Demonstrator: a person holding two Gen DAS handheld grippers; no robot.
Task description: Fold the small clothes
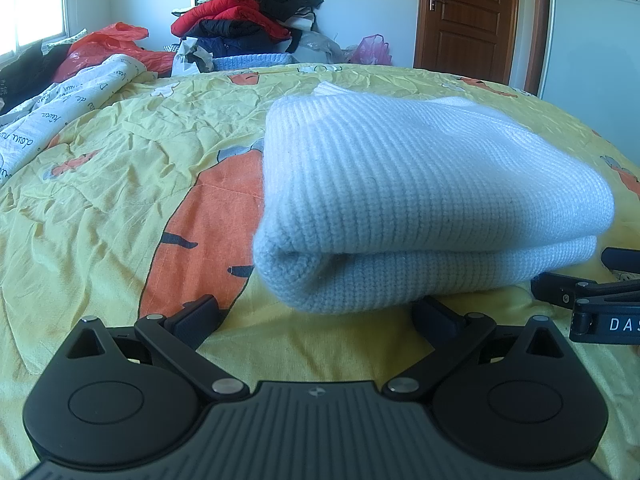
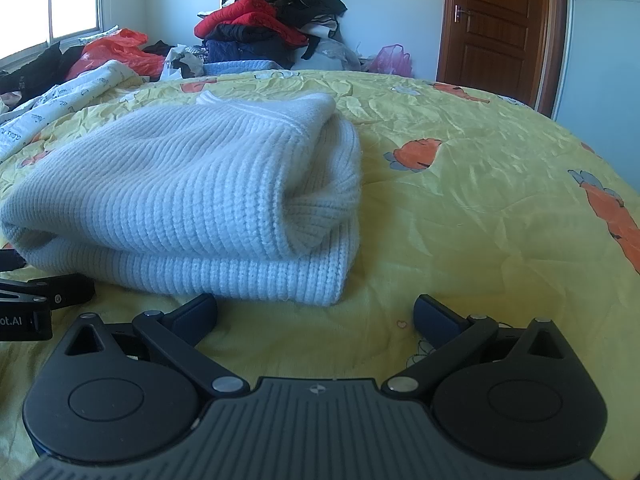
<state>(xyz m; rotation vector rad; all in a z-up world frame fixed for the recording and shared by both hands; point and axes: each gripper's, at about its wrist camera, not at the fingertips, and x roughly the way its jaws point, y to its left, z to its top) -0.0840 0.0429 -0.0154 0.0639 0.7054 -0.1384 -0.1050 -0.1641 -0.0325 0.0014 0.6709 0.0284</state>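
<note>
A white ribbed knit garment (image 1: 420, 200) lies folded in a thick bundle on the yellow bedspread (image 1: 120, 184). It also shows in the right wrist view (image 2: 192, 200), at the left. My left gripper (image 1: 316, 316) is open and empty, just in front of the bundle's near left corner. My right gripper (image 2: 316, 314) is open and empty, just in front of the bundle's near right corner. The right gripper shows at the right edge of the left wrist view (image 1: 592, 300). The left gripper shows at the left edge of the right wrist view (image 2: 36, 300).
A pile of dark and red clothes (image 1: 248, 16) stands at the far side of the bed, with orange (image 1: 108, 44) and pink plastic bags (image 1: 370, 50) beside it. A white printed sheet (image 1: 60, 108) lies at the left. A brown door (image 1: 468, 12) is at the far right.
</note>
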